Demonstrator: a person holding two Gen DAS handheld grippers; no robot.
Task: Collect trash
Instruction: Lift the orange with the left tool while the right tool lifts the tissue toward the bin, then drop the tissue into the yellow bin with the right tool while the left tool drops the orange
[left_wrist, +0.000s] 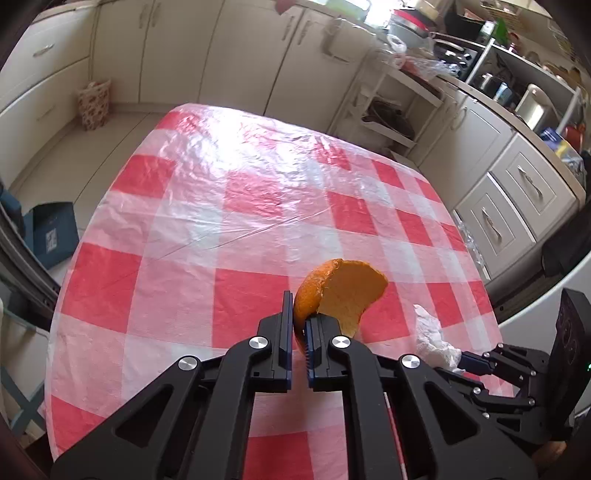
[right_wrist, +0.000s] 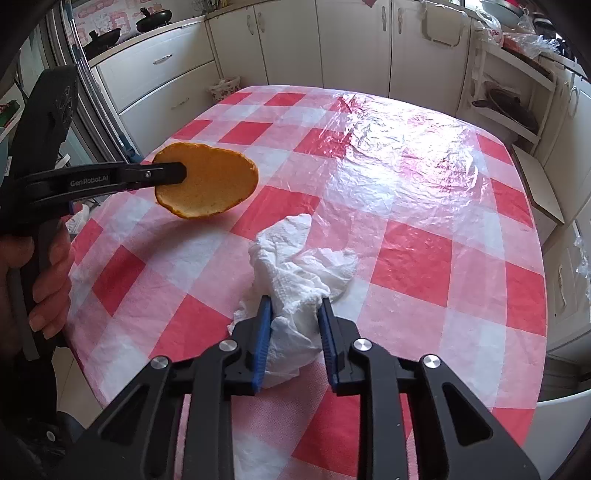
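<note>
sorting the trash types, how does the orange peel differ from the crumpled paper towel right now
The orange peel is a stiff, curved orange shell; the paper towel is white, soft and crumpled.
The peel is lifted clear of the table, clamped in the left gripper; the towel lies on the table.
The towel sits between the right gripper fingers, which press its sides.
Both are trash at the table's near end.

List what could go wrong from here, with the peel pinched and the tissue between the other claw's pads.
1. The left claw grips the orange peel only by one edge, so it may slip or tear free when carried.
2. The right claw straddles the crumpled tissue lying on the plastic-covered tablecloth; it might catch only loose folds, or snag the plastic.
</note>
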